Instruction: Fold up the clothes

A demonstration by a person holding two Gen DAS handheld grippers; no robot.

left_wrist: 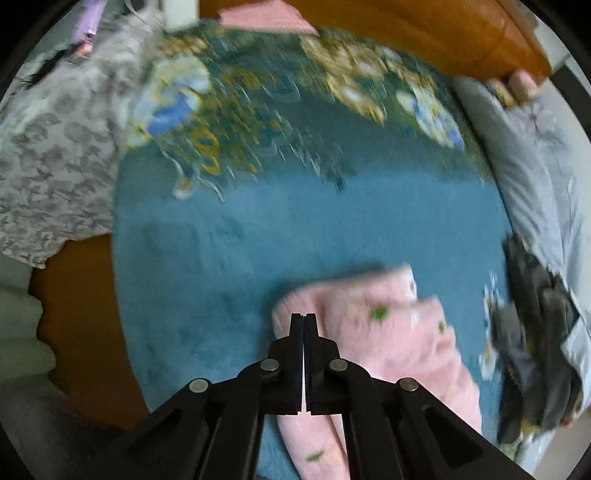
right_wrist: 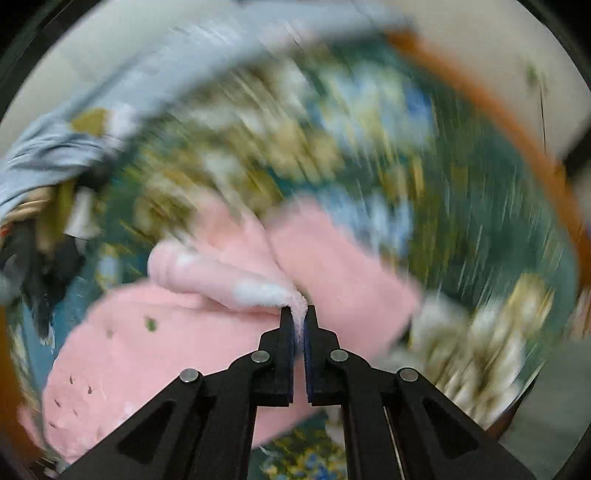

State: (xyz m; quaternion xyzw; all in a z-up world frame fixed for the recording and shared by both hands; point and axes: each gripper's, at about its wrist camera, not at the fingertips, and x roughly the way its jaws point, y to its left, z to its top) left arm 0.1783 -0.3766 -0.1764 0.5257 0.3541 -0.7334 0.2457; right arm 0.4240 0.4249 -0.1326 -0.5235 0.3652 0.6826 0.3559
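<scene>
Between right fingers (right_wrist: 300, 314): pinched edge of pink garment (right_wrist: 155, 354), lifted to carry the fold over.
Left fingers (left_wrist: 303, 321): closed on pink hem, anchoring it on blue blanket (left_wrist: 221, 240).

Below my tongs is a bed (left_wrist: 424, 33) with an orange wooden frame, covered by a blue blanket (left_wrist: 221, 258) with flower print at its far part. On the blanket a pink fleece garment (left_wrist: 388, 332) lies just under my tips, dark clothes (left_wrist: 532, 332) to the right, a grey patterned cloth (left_wrist: 48, 166) to the left.
</scene>
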